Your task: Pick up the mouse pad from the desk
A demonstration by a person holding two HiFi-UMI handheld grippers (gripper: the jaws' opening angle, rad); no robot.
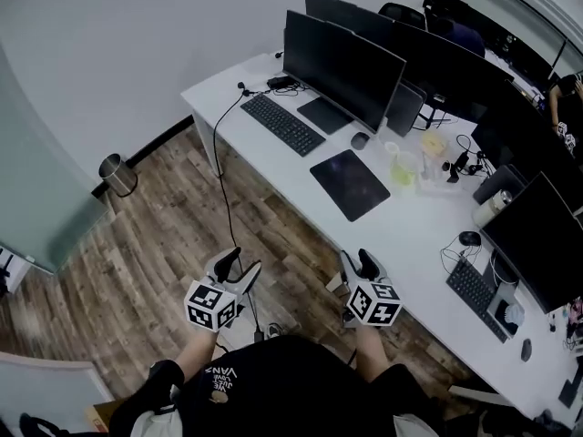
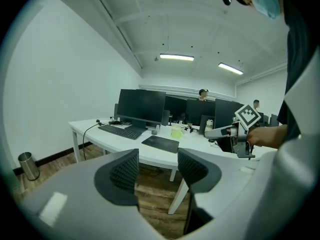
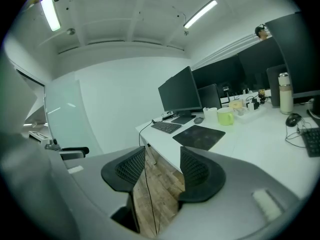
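A dark rectangular mouse pad lies flat on the white desk, near its front edge, in front of the nearest monitor. It also shows as a mouse pad in the left gripper view and a mouse pad in the right gripper view. My left gripper and right gripper hang over the wooden floor, short of the desk. Both stand open with nothing between the fingers. The right gripper also shows in the left gripper view.
On the desk are a keyboard, a mouse, a yellow-green cup, several monitors and a second keyboard. A cable drops from the desk to the floor. A metal bin stands by the wall.
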